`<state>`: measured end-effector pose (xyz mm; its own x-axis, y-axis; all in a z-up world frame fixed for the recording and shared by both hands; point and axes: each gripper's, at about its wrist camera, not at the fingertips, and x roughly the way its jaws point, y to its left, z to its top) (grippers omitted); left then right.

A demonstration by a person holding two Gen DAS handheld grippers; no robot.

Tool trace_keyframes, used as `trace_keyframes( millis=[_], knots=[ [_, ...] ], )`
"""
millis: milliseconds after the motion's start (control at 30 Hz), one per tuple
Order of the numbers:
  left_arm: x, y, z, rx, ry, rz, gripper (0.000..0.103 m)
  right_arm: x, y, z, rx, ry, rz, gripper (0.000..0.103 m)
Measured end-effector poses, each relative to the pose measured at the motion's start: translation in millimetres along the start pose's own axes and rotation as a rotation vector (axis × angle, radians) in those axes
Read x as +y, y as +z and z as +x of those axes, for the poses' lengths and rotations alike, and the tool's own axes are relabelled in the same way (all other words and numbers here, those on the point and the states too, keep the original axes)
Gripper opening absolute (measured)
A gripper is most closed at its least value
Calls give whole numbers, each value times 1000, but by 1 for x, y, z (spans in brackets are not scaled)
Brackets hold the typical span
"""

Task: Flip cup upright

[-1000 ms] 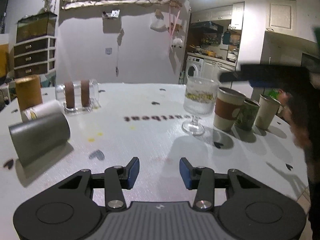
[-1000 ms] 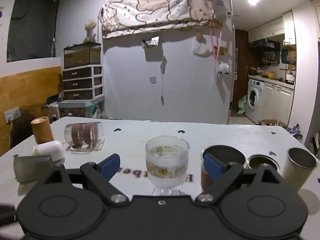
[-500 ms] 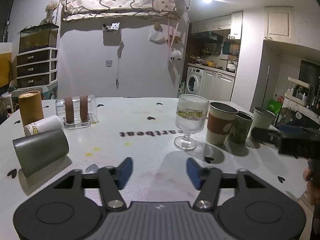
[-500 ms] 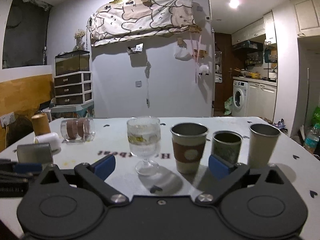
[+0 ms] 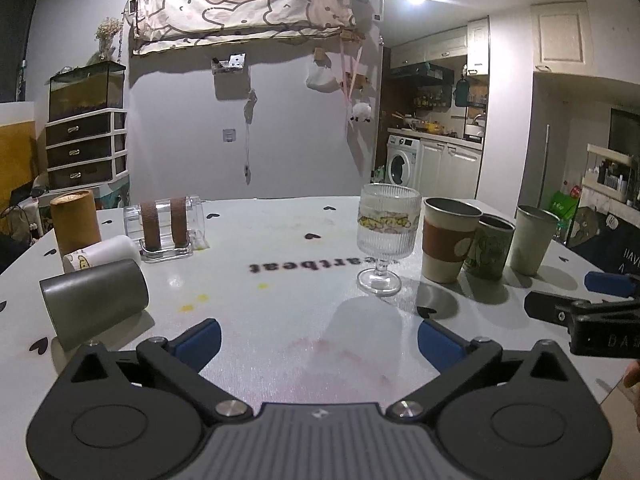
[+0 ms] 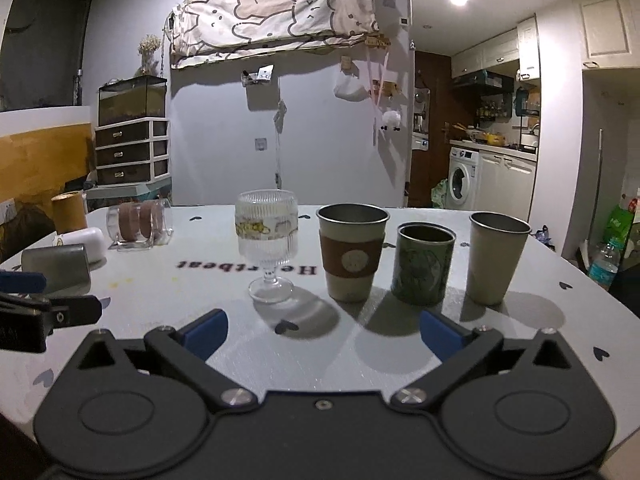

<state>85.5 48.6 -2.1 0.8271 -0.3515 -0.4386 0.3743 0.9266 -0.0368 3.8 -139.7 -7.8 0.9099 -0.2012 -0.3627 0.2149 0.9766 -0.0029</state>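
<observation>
A grey metal cup [image 5: 94,300] lies on its side at the table's left; it also shows in the right wrist view [image 6: 56,266]. A white cup [image 5: 102,254] lies on its side behind it. A clear glass with two brown bands [image 5: 164,226] lies on its side further back. My left gripper [image 5: 318,340] is open and empty, right of the grey cup and apart from it. My right gripper [image 6: 322,330] is open and empty in front of the upright cups. The right gripper's fingers [image 5: 608,284] show at the left wrist view's right edge.
Standing upright are a ribbed stemmed glass [image 6: 267,240], a cup with a brown sleeve [image 6: 352,252], a green patterned cup [image 6: 424,264] and a plain metal cup [image 6: 496,256]. A brown cylinder [image 5: 76,220] stands at the far left. The white table [image 5: 280,248] carries dark heart marks.
Both grippers have pulled back toward the table's near edge and now sit lower. The left gripper's jaws have opened wider. The cups have not moved.
</observation>
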Motion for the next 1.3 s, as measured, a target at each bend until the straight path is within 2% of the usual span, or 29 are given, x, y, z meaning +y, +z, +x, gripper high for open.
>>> trace_keyframes(
  millis=[467,1300],
  knots=[
    [3,-2,0,9,27,-15,103,1,0,0,6,-9,-7,103],
    [5,-2,-1,8,32,-16,103,-4,-3,1,8,-8,-11,103]
  ],
)
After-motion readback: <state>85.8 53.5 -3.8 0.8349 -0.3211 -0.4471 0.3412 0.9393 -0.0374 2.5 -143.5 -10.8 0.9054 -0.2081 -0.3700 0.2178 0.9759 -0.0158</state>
